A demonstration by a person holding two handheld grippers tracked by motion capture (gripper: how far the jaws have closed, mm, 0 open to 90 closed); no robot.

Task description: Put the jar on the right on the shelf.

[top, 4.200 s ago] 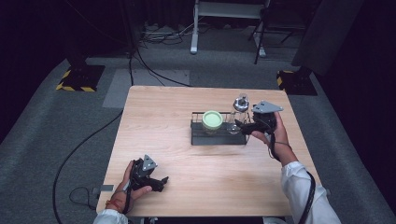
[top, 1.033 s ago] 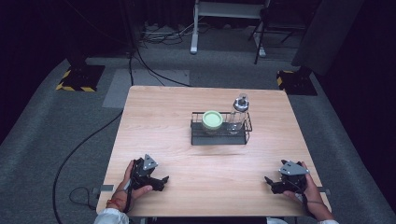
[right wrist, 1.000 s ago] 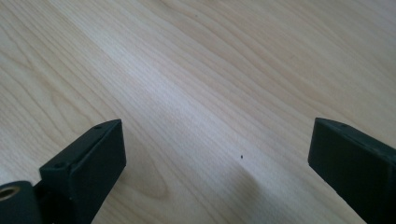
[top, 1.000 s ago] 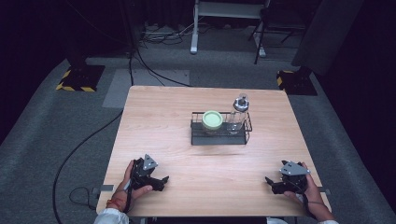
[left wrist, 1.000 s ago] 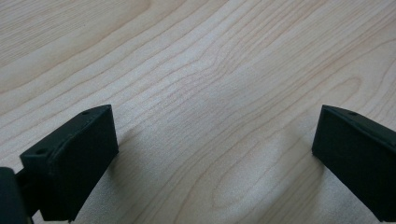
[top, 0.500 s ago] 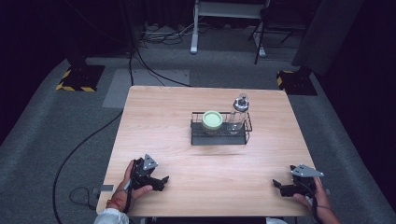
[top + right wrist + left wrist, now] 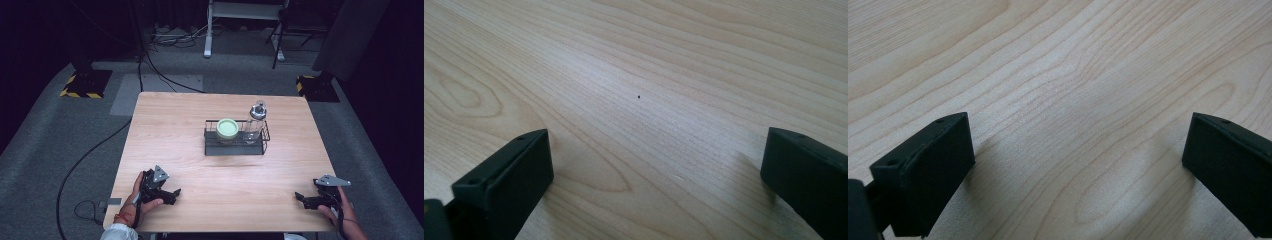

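A black wire basket [image 7: 214, 146] stands right of the table's middle. In it sit a jar with a pale green lid [image 7: 227, 128] on the left and a clear glass bottle with a metal cap [image 7: 255, 121] on the right. My left gripper [image 7: 174, 194] rests low on the table near the front left corner, jaws wide apart over bare wood [image 7: 1073, 100]. My right gripper [image 7: 300, 198] lies at the front right corner, also open, with nothing but wood grain [image 7: 649, 115] between its jaws.
The light wooden table [image 7: 175, 130] stretches wide between the grippers and the basket. Grey carpet surrounds it, with a black cable [image 7: 85, 160] on the floor at the left and stand bases with yellow-black tape [image 7: 80, 85] behind.
My right gripper left the basket, came back to the front right of the table, and in the last second drifted further right toward the edge. The left gripper stayed put.
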